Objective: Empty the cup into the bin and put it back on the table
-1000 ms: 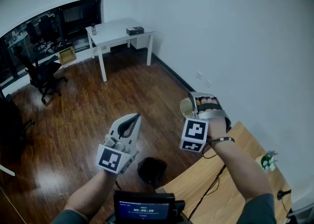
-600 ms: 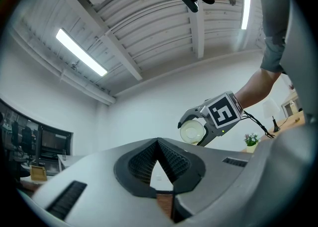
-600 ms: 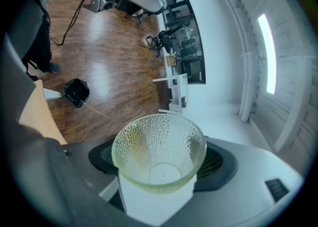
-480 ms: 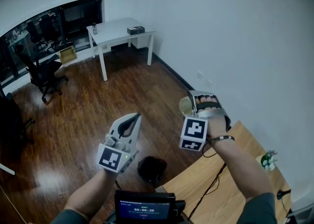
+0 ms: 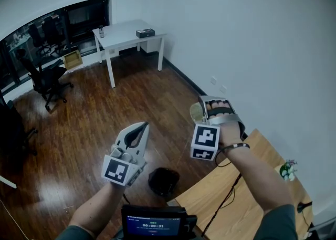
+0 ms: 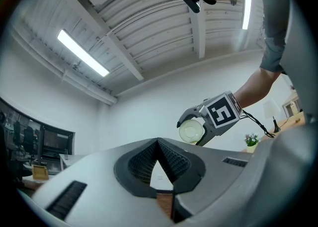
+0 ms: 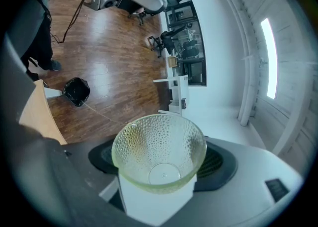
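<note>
A clear, dimpled cup (image 7: 159, 149) with a yellowish tint sits between the jaws of my right gripper (image 5: 203, 108), which is shut on it. The cup looks empty and its mouth faces the right gripper view's camera. The head view has the cup (image 5: 197, 113) held in the air over the wood floor, beyond the far edge of the wooden table (image 5: 236, 194). A black bin (image 5: 163, 181) stands on the floor below, between the two grippers. My left gripper (image 5: 139, 130) hovers to the left of the bin, its jaws shut and empty.
A white desk (image 5: 128, 33) stands against the far wall, with a black office chair (image 5: 47, 79) to its left. A small potted plant (image 5: 286, 170) and a black cable (image 5: 226, 199) lie on the wooden table. A screen device (image 5: 153, 223) sits at the bottom edge.
My right gripper and the cup have shifted slightly left. The left gripper has barely moved.
</note>
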